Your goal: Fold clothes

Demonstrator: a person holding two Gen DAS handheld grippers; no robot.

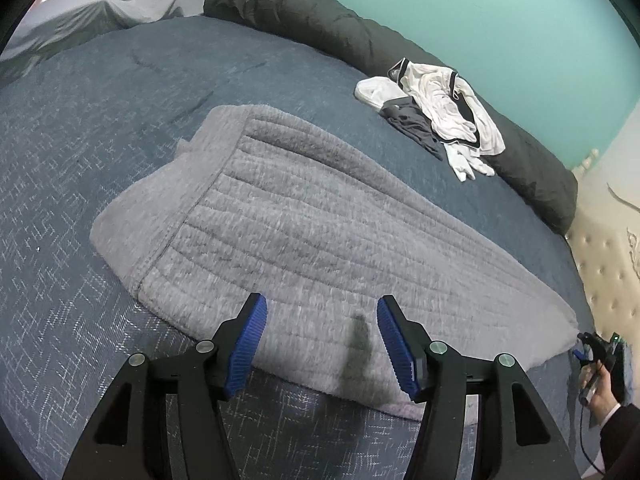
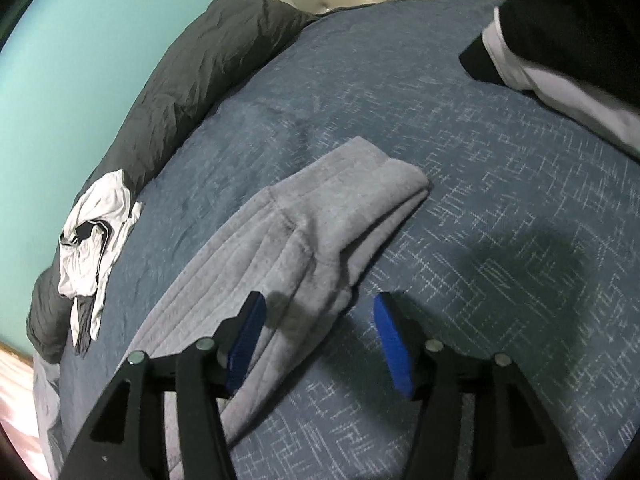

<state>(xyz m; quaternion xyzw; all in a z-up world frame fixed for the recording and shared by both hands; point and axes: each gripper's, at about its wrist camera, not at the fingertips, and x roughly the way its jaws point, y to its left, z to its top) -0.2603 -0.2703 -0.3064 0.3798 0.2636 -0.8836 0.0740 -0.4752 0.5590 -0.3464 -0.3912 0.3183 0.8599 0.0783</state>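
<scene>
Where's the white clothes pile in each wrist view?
Left wrist: white pile sits upper right, on the blue bedspread against the dark duvet.
Right wrist: white pile sits at the left edge, mid-height, against the same duvet.
Shared landmark: the grey garment, spread in front of both grippers.

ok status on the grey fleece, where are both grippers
Left gripper and right gripper open, empty. Grey quilted fleece garment flat on blue bedspread. Nothing blocking.
</scene>
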